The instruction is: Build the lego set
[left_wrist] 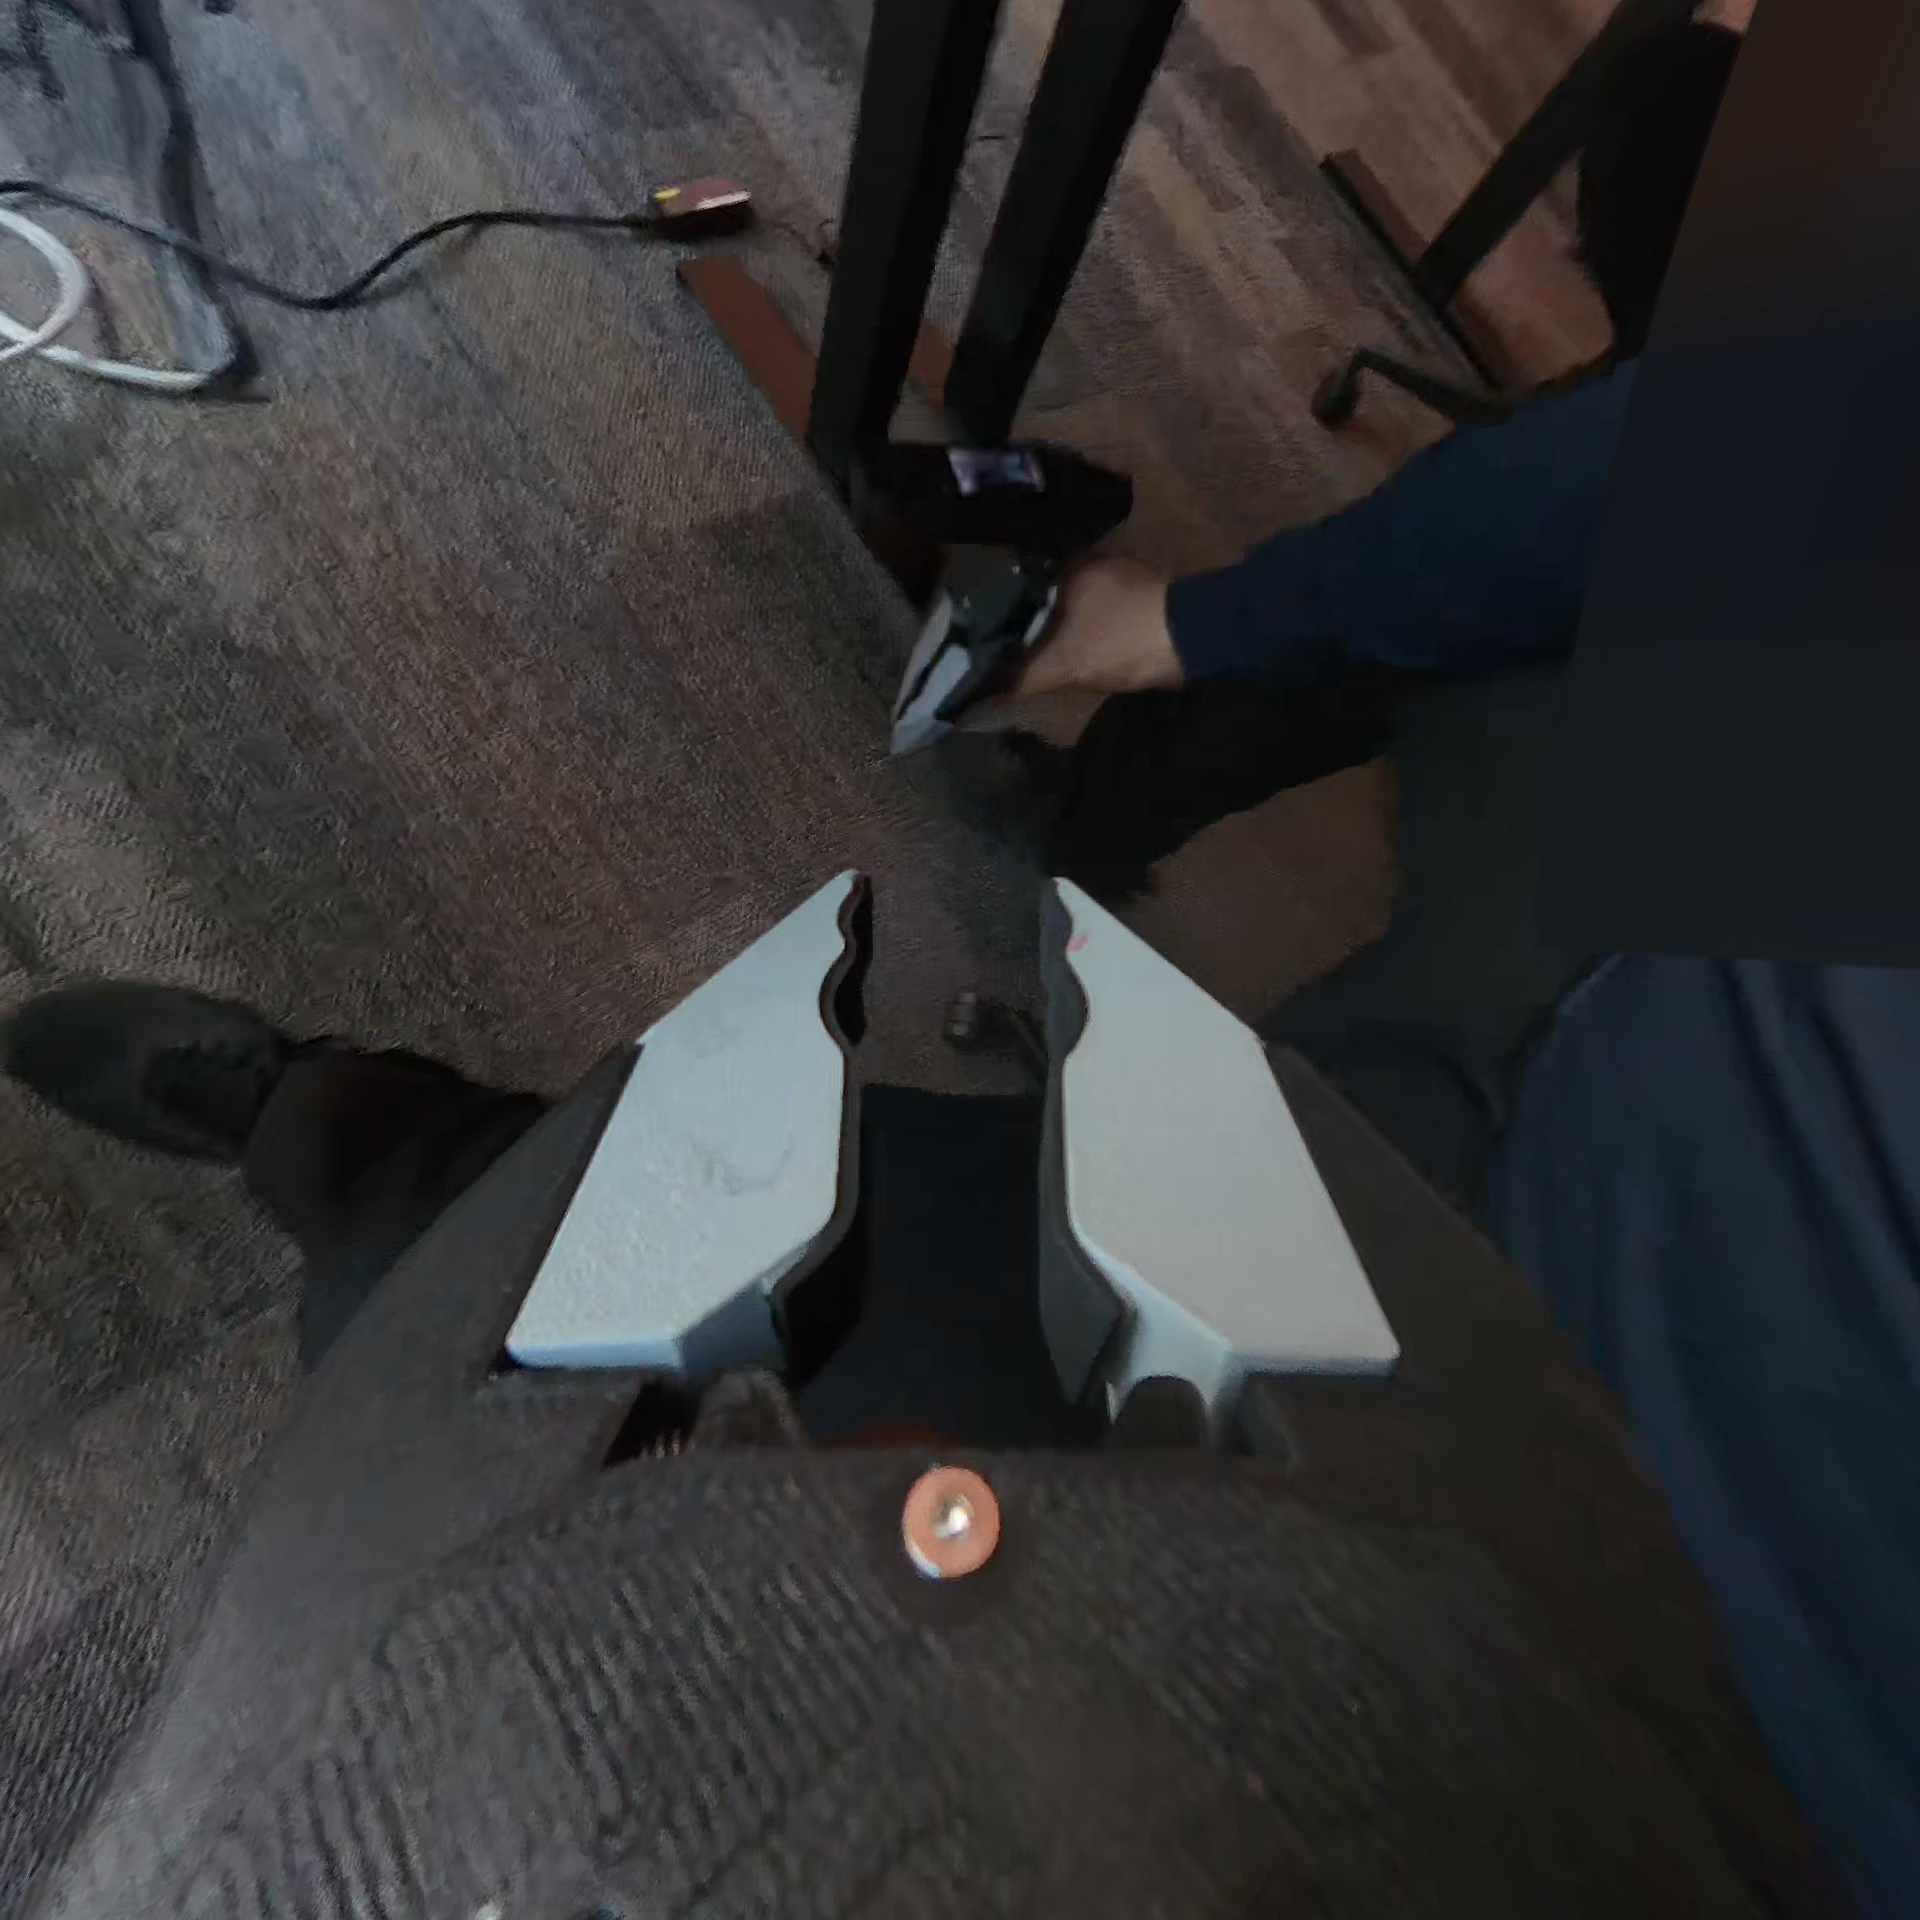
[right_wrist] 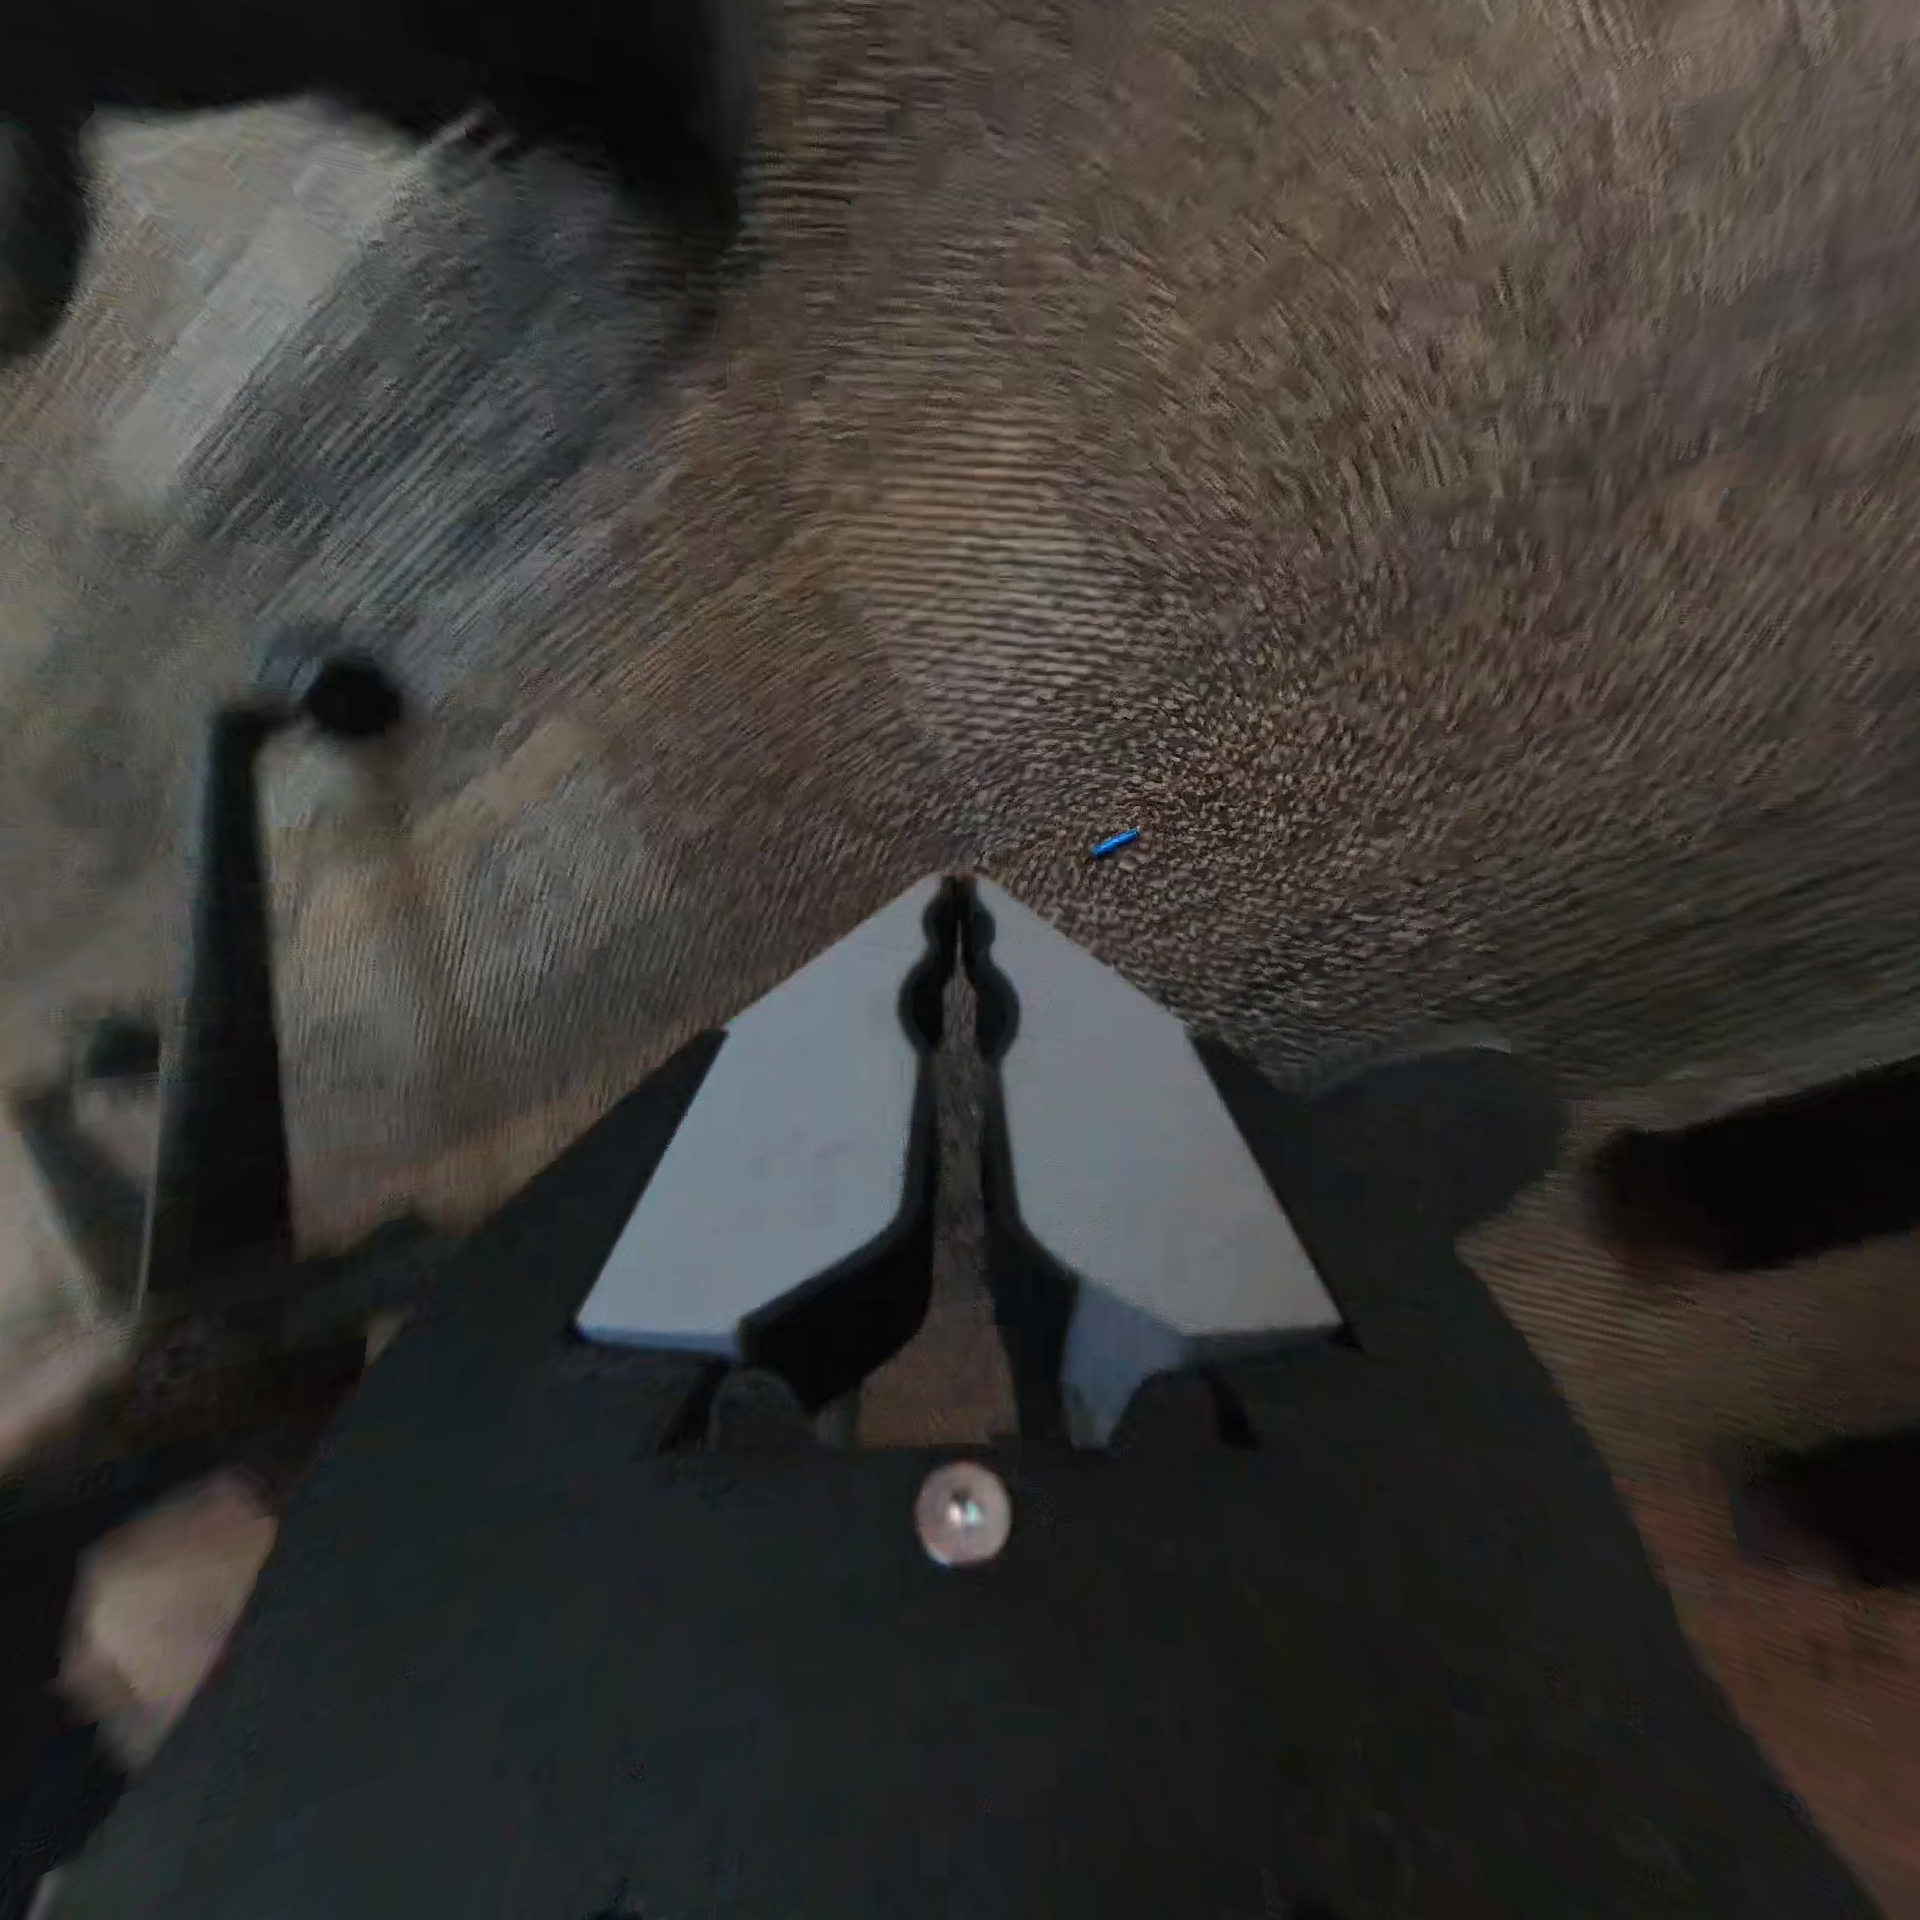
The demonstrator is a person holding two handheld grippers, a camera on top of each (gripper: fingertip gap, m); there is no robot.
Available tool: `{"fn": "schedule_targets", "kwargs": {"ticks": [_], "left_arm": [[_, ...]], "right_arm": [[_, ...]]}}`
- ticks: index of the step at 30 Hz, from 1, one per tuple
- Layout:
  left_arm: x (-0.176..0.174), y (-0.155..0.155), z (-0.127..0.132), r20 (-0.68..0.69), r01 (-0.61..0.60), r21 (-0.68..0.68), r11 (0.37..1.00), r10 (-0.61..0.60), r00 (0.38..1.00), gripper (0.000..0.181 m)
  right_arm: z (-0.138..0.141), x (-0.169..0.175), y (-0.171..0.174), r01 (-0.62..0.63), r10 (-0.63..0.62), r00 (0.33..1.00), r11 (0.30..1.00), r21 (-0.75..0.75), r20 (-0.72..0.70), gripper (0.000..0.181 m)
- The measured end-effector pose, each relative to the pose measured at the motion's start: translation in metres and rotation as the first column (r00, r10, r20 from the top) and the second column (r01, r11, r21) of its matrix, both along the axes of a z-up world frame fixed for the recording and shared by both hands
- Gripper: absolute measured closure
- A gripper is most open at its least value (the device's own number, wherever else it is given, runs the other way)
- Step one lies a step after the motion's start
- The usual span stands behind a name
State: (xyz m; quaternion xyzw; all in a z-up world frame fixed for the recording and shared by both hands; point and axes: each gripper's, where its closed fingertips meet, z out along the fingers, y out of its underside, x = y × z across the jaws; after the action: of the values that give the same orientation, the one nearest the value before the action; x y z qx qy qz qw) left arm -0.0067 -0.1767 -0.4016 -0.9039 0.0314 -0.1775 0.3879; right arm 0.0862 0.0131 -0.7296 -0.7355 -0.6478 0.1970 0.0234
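Brown-grey carpet [left_wrist: 416,623] is seen under both grippers. Left gripper [left_wrist: 956,904] is held with its jaws spread wide, nothing between them. Right gripper [right_wrist: 954,883] is pinched together at the tips, empty (also seen afar, gripped by one hand [left_wrist: 1101,634]). No lego is visible in either view. One blue speck [right_wrist: 1115,843] lies near the right tips; two cables are counted, one black [left_wrist: 416,249], one white [left_wrist: 52,301].

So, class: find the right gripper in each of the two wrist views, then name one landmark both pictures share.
Left wrist view: the right gripper sits right of centre in the upper middle, held in a hand, tips pointing down at the carpet.
Right wrist view: the right gripper fills the bottom centre, its fingertips together with nothing between them.
Shared landmark: the brown-grey carpet.
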Motion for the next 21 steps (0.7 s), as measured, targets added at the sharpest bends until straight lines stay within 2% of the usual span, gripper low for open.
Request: {"fn": "schedule_targets", "kwargs": {"ticks": [2, 3, 4, 5, 7, 8, 11, 13, 16, 21], "left_arm": [[0.001, -0.013, -0.014, -0.066, -0.079, -0.027, 0.996, 0.077, 0.995, 0.152], [0.005, -0.021, -0.018, -0.058, -0.109, -0.042, 0.993, 0.107, 0.993, 0.151], [0.009, -0.03, -0.023, -0.046, -0.14, -0.052, 0.989, 0.138, 0.989, 0.151], [0.011, -0.041, -0.029, -0.047, -0.169, -0.059, 0.984, 0.167, 0.985, 0.152], [0.01, -0.064, -0.041, -0.086, -0.221, -0.077, 0.972, 0.215, 0.973, 0.16], [0.008, -0.073, -0.047, -0.097, -0.254, -0.081, 0.964, 0.246, 0.964, 0.161], [0.005, -0.088, -0.065, -0.066, -0.317, -0.119, 0.941, 0.311, 0.948, 0.161], [0.008, -0.09, -0.07, -0.065, -0.309, -0.108, 0.945, 0.303, 0.951, 0.162], [0.005, -0.095, -0.077, -0.132, -0.281, -0.129, 0.951, 0.264, 0.955, 0.161], [0.004, -0.092, -0.083, -0.068, -0.292, -0.126, 0.948, 0.286, 0.956, 0.162]], "right_arm": [[-0.083, 0.002, 0.008, 0.197, -0.196, 0.98, 0.978, -0.066, 0.026, 0.181], [-0.12, 0.006, 0.005, 0.271, -0.267, 0.962, 0.955, -0.118, 0.05, 0.179], [-0.155, 0.012, 0.002, 0.331, -0.322, 0.943, 0.932, -0.15, 0.082, 0.167], [-0.188, 0.019, -0.001, 0.368, -0.353, 0.928, 0.917, -0.152, 0.12, 0.165], [-0.235, 0.037, -0.006, 0.425, -0.399, 0.895, 0.899, -0.107, 0.199, 0.157], [-0.247, 0.04, -0.004, 0.465, -0.443, 0.873, 0.882, -0.073, 0.206, 0.154], [-0.259, 0.025, 0.018, 0.595, -0.593, 0.799, 0.803, 0.007, 0.099, 0.146], [-0.274, 0.023, 0.021, 0.636, -0.635, 0.764, 0.771, 0.036, 0.115, 0.154], [-0.295, 0.027, 0.013, 0.662, -0.662, 0.731, 0.747, 0.064, 0.168, 0.157], [-0.301, 0.032, 0.017, 0.687, -0.702, 0.703, 0.712, 0.147, 0.115, 0.176]]}}
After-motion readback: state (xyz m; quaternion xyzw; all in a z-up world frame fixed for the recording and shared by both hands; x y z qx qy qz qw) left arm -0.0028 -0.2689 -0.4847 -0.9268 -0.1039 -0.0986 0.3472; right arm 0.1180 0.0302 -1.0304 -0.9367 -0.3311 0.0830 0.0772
